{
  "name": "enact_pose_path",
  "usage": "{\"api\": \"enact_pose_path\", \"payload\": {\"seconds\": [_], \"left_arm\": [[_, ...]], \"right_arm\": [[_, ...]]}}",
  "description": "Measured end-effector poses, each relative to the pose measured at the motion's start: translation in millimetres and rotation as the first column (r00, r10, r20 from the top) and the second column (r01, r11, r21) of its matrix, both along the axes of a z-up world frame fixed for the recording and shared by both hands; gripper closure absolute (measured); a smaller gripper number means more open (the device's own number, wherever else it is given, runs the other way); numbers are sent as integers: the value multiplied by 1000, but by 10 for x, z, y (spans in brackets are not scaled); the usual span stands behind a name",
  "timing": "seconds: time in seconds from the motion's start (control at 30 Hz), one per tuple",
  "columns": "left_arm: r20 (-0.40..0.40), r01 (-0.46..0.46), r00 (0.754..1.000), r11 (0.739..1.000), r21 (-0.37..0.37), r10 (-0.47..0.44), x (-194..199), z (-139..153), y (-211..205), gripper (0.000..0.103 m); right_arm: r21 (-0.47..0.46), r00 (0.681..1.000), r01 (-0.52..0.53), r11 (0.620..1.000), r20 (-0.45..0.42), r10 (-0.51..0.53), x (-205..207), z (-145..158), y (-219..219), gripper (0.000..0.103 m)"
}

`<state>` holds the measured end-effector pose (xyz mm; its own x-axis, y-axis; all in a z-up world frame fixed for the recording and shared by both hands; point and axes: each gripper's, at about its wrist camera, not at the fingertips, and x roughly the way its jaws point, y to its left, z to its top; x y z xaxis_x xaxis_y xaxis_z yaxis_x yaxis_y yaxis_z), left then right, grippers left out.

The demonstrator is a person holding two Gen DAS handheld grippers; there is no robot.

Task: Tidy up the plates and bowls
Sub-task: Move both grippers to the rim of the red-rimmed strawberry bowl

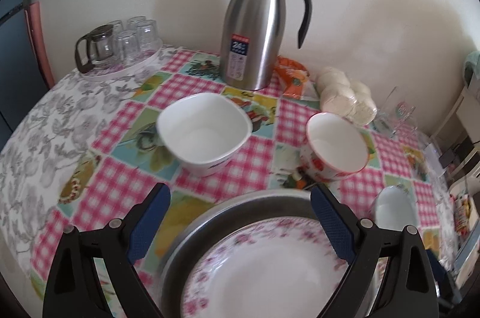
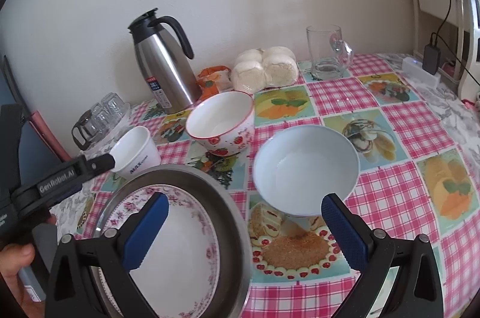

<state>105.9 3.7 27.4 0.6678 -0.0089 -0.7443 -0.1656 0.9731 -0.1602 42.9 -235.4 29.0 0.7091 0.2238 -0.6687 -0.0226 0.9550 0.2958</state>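
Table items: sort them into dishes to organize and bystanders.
Dishes: floral-rimmed white plate in grey metal pan; square white bowl; strawberry-print bowl; pale blue bowl.

Bystanders: steel thermos jug; clear glass mug; bagged white buns; glasses tray.

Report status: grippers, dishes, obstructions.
Left gripper and right gripper open, empty. Floral plate sits in metal pan; three bowls loose. Nothing blocking.

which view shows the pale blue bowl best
The right wrist view: the pale blue bowl sits whole, just ahead of the open right tongs. The left wrist view catches only a blurred sliver of it at the right, behind a tong finger.
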Motion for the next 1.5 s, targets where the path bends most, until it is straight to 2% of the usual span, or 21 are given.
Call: {"api": "enact_pose_path", "payload": {"seconds": [0.3,0.5,0.63,0.87,1.1,1.27,1.33,1.5], "left_arm": [[64,67,996,995,-74,-63,195,110,-141,8],[94,144,986,983,-112,-134,329,158,-213,8],[105,173,982,972,-162,-157,417,121,-258,8],[83,201,978,968,-154,-190,605,10,-372,8],[40,180,984,966,-187,-176,790,-116,-354,8],[-21,134,989,962,-236,-143,943,-229,-257,8],[-30,132,989,963,-234,-142,991,-240,-257,8],[-55,150,984,961,-230,-167,1109,-282,-332,9]], "right_arm": [[38,999,34,999,-29,-33,191,101,-230,0],[6,999,16,1000,-29,-16,420,276,-317,0],[24,999,17,1000,-32,-17,609,414,-412,0],[-7,997,-3,1000,-71,3,935,535,-438,0],[-79,990,-49,996,-132,38,1230,410,-260,0],[-55,980,-44,998,-195,33,1454,232,-189,1],[-51,975,-39,998,-222,27,1555,146,-157,11],[-28,961,-35,999,-276,26,1743,-36,-97,22]]}}
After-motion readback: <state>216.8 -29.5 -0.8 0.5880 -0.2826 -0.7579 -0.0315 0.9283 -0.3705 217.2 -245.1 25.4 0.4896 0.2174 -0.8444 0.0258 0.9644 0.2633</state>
